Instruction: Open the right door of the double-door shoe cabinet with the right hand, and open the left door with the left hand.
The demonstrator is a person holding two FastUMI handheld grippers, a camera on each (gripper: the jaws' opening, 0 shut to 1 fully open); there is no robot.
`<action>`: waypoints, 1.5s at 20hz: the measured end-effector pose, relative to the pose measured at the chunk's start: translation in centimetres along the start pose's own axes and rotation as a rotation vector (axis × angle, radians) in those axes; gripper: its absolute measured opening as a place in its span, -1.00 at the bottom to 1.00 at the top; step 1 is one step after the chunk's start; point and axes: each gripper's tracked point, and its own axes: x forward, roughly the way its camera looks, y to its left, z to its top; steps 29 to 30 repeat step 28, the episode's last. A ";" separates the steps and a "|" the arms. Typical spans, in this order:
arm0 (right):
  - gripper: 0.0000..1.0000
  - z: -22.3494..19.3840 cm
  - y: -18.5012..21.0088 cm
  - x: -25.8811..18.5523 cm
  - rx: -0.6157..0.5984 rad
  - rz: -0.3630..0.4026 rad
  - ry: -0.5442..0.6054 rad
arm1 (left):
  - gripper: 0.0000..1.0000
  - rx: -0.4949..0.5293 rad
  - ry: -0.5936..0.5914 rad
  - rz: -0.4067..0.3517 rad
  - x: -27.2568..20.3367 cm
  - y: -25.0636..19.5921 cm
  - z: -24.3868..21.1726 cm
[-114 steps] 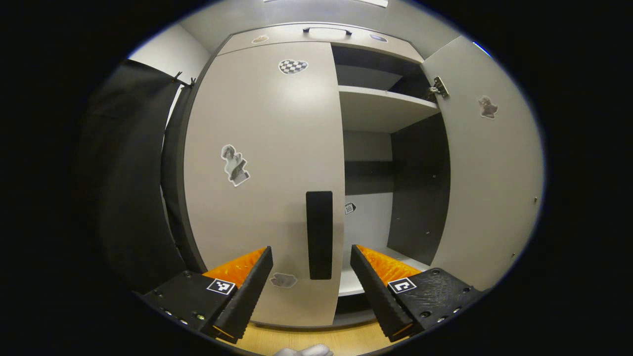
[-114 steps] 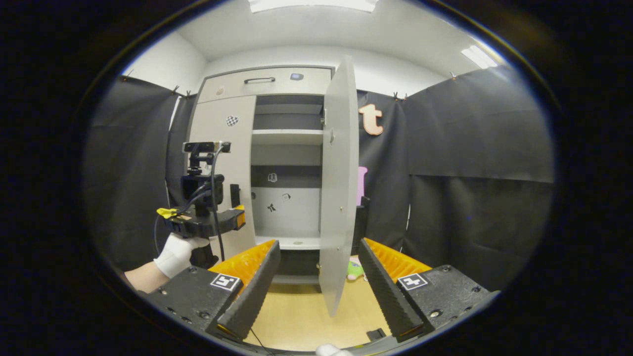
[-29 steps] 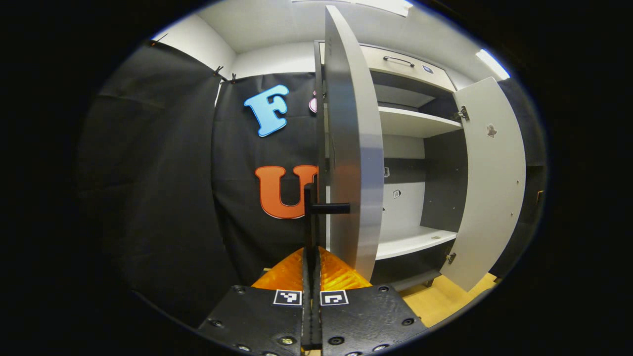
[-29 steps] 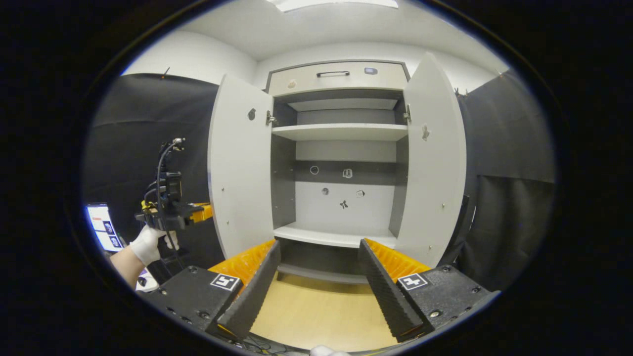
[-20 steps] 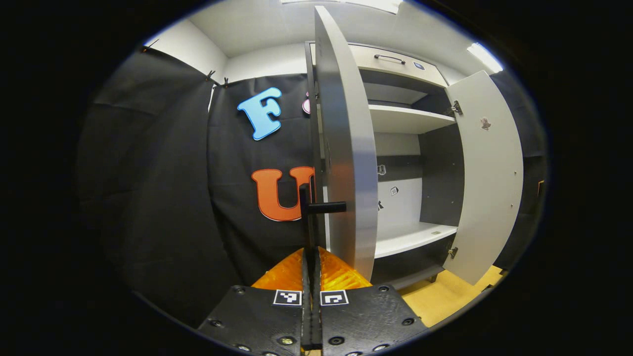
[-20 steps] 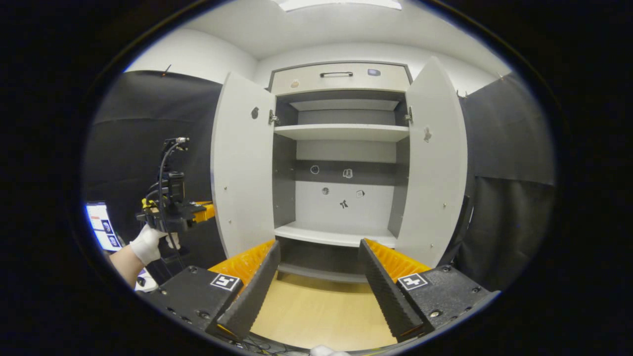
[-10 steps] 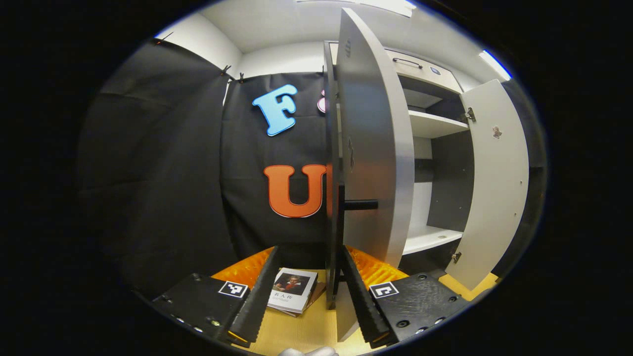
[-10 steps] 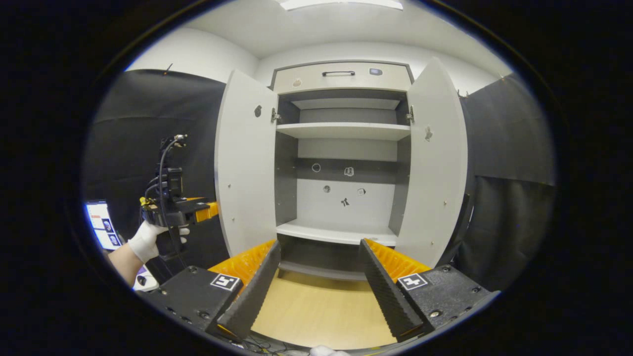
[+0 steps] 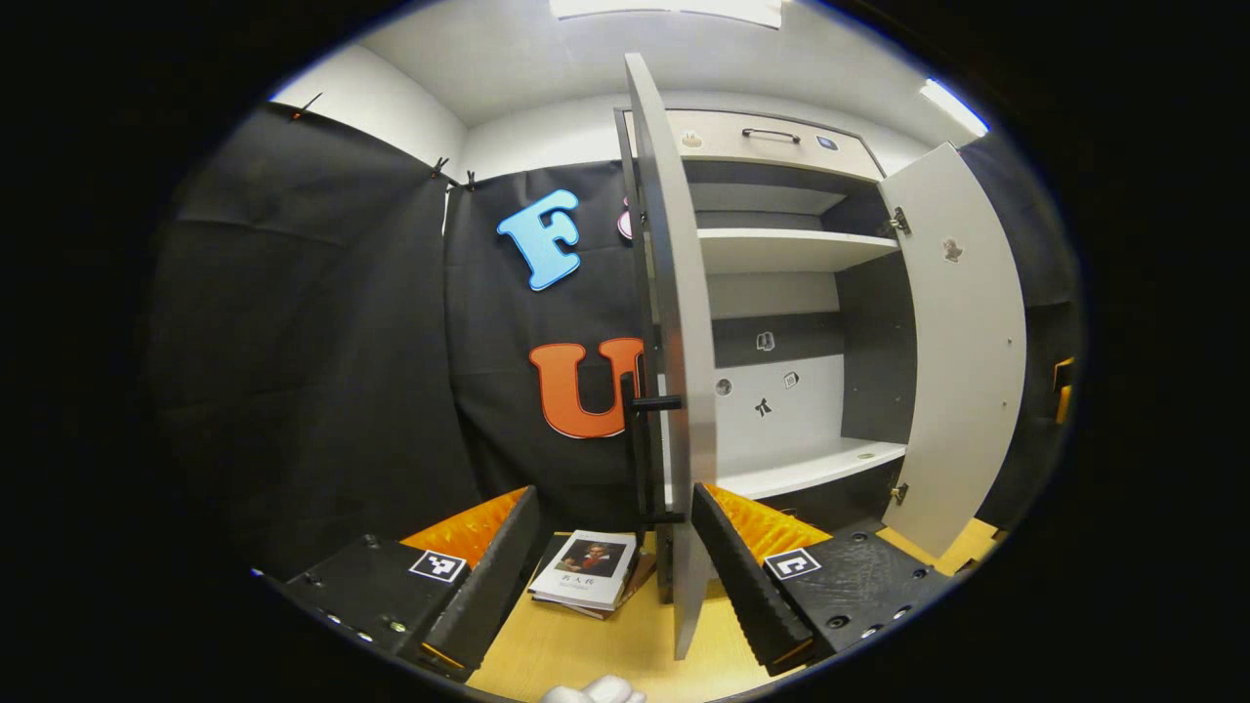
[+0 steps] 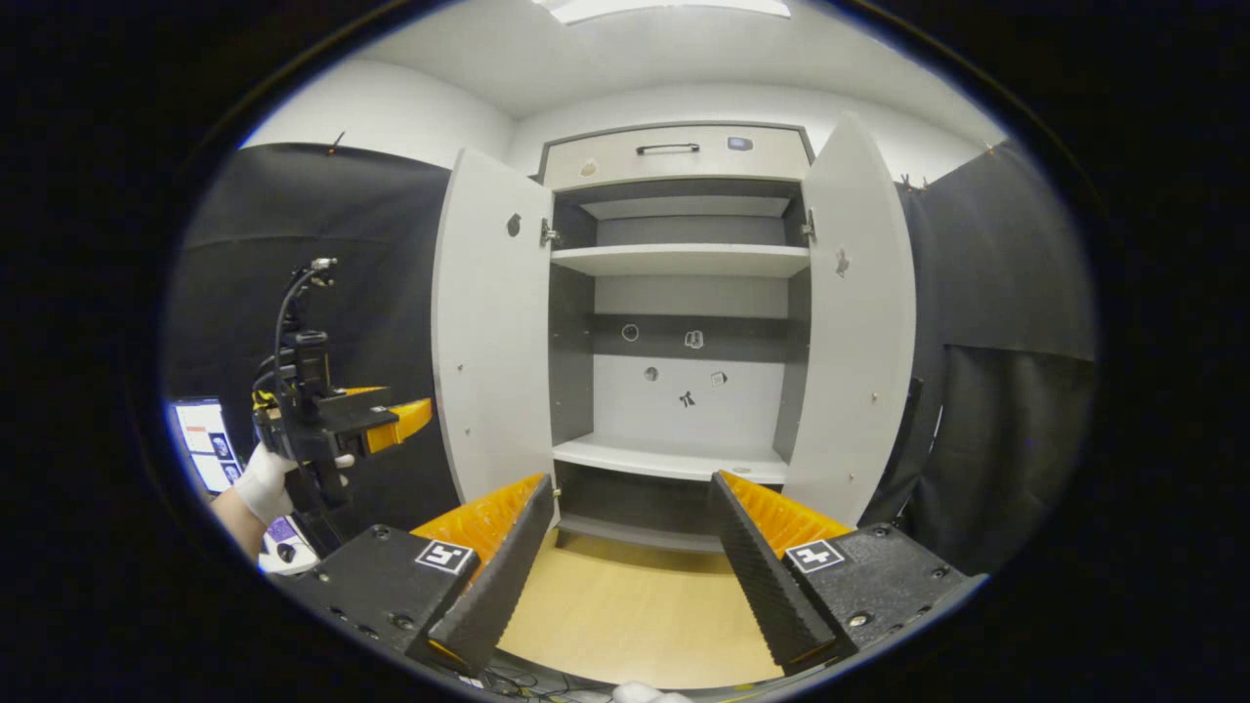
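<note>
We see the left gripper [image 9: 615, 557], fingers now spread, released from the left door's handle [image 9: 640, 454]; right gripper [image 10: 630, 557] stays spread, both doors open.

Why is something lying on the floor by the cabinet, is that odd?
A book lies flat on the wooden floor just left of the open left door, an unusual spot. Both doors stand open, undamaged; nothing is spilled.

A light wooden floor [image 10: 625, 615] carries the shoe cabinet [image 10: 674, 322], which stands on it against the back wall. In the left gripper view, a small stack of books [image 9: 586, 571] lies flat on the floor [image 9: 586, 649] just beside the lower edge of the cabinet's open left door [image 9: 674, 322].
</note>
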 end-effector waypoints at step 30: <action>1.00 1.6 -6.0 -1.3 0.045 -0.227 -0.079 | 0.92 0.009 -0.022 -0.003 -10.0 -15.3 6.3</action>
